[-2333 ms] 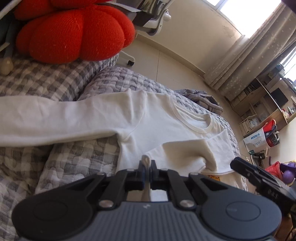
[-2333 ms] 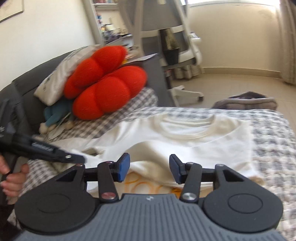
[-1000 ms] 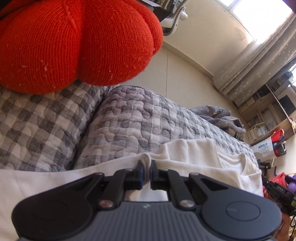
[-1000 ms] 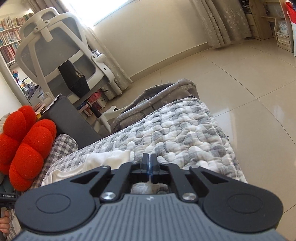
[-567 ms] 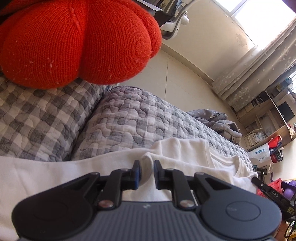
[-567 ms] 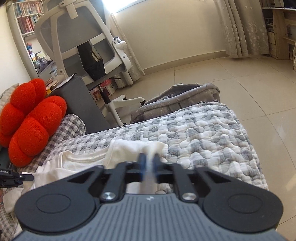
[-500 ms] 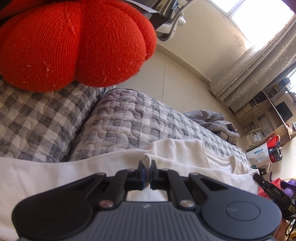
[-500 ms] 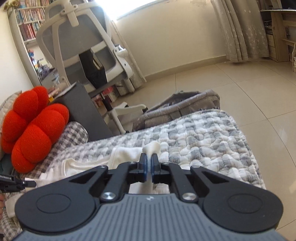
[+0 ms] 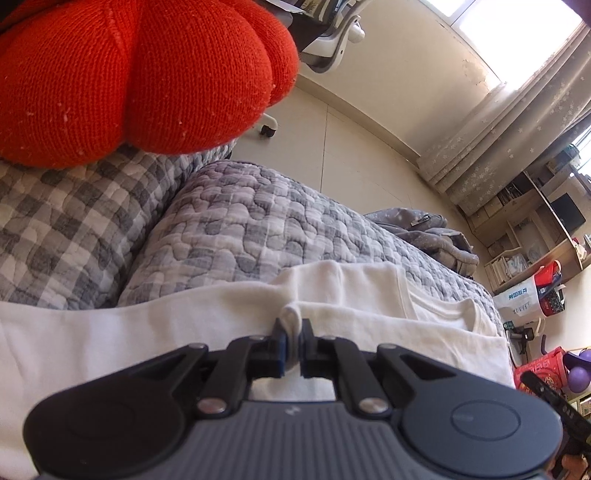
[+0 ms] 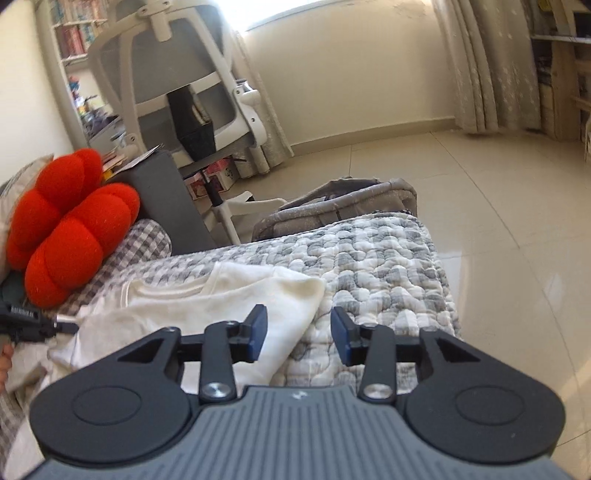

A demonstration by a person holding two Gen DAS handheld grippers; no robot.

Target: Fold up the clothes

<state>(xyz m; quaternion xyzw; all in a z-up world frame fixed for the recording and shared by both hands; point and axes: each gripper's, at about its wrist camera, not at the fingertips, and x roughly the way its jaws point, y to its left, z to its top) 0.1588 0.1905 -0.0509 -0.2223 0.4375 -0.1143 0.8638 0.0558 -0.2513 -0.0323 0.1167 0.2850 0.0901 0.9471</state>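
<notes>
Shirt (image 9: 369, 314) fold pinched in left tool (image 9: 292, 349).

This is a lived-in room of a home, part bedroom, part study. A grey-and-white checked quilt (image 10: 388, 258) covers a bed or couch, with a plump red knitted cushion (image 9: 140, 74) resting on it. A white mesh office chair (image 10: 177, 85) stands on the glossy beige tiled floor (image 10: 498, 206). Pale patterned curtains (image 9: 509, 140) hang by a bright window, and crowded bookshelves (image 10: 70, 33) and a wooden shelf unit (image 9: 532, 236) line the walls.
</notes>
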